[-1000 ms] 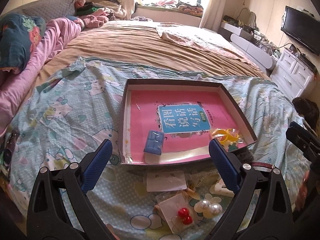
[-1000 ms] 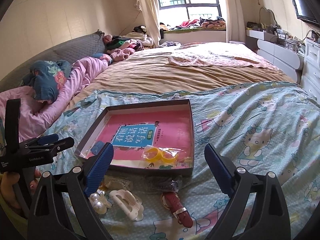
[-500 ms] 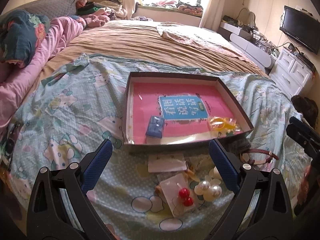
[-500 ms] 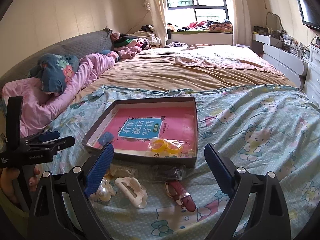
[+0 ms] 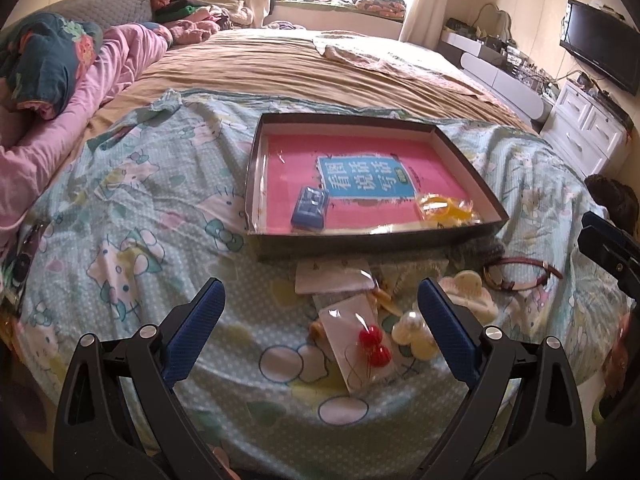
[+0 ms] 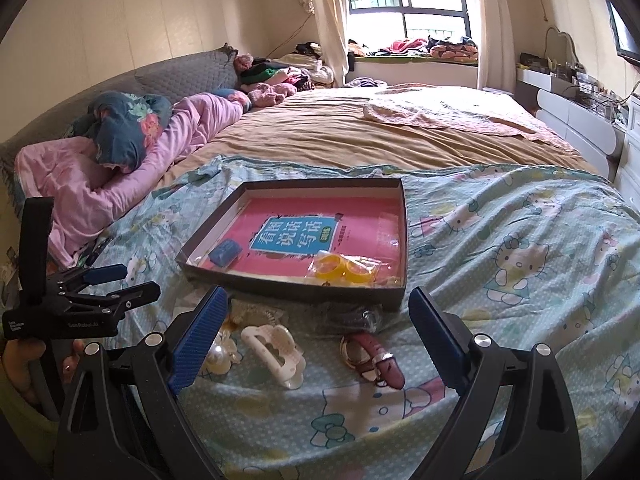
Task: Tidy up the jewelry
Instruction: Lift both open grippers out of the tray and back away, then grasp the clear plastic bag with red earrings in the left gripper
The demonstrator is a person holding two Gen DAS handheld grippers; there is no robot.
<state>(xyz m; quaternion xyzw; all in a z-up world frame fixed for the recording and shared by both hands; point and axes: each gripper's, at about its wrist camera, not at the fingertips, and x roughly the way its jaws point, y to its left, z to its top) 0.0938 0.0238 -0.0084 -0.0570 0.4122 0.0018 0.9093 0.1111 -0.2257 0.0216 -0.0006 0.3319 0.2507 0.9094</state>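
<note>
A shallow dark box (image 5: 466, 151) (image 6: 404, 236) lies on the bed with a pink book, a small blue case (image 5: 309, 211) (image 6: 226, 251) and bagged yellow rings (image 5: 445, 206) (image 6: 344, 270) inside. In front of it lie a card with red bead earrings (image 5: 374, 346), pearl pieces (image 5: 412, 330) (image 6: 218, 358), a white hair claw (image 5: 468, 290) (image 6: 276, 348), a maroon-strapped watch (image 5: 520, 272) (image 6: 374, 358) and a dark bagged item (image 6: 348, 318). My left gripper (image 5: 320, 332) is open and empty above the earrings. My right gripper (image 6: 318, 336) is open and empty above the claw and watch.
The box and jewelry rest on a Hello Kitty sheet (image 5: 132, 208) near the bed's front edge. Pink and blue bedding (image 6: 120, 152) is piled at the left. White drawers (image 5: 588, 128) and a wall TV (image 5: 600, 44) stand at the right.
Both grippers have drawn back and risen, so the box looks farther off and more of the loose jewelry shows. Both stay open and nothing was picked up.
</note>
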